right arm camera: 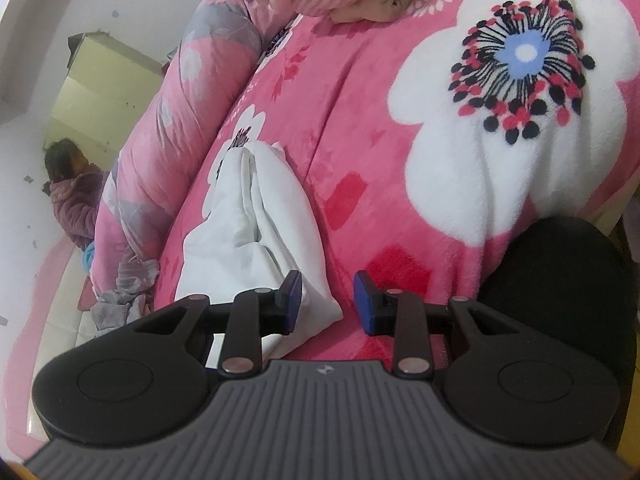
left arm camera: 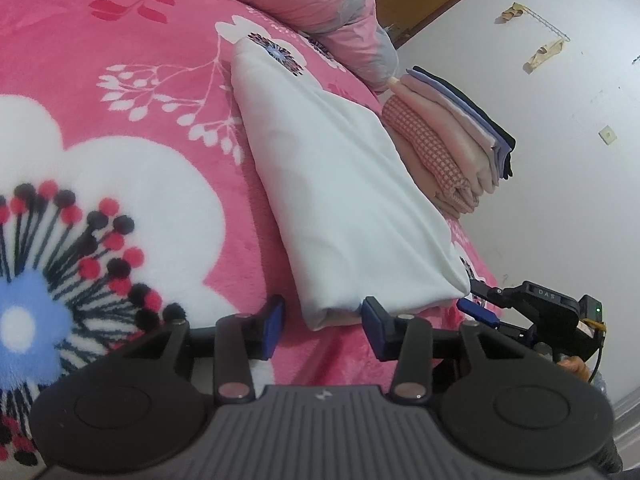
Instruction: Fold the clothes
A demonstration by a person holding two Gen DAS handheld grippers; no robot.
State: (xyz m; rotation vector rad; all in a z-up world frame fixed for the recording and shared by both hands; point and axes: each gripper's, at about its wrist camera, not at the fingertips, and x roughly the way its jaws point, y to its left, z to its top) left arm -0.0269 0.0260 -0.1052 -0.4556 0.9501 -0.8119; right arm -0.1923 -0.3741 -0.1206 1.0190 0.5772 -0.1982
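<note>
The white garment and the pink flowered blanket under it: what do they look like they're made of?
White garment: looks like thin, smooth woven or fine-knit cloth, matte; it lies flat with soft shallow creases and a crisp folded edge. Cotton or a blend, cannot tell which.
Pink blanket: looks like plush fleece, probably synthetic; the fuzzy pile blurs its flower print and catches a slight sheen.

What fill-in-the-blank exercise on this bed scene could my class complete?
1. The folded garment lying on the blanket is ____ in colour.
2. The blanket's background colour is ____.
3. The stack of folded clothes lies on the garment's far side, toward the ____.
4. The left gripper pads are ____ in colour.

Missing words: white; pink; wall; blue
</note>
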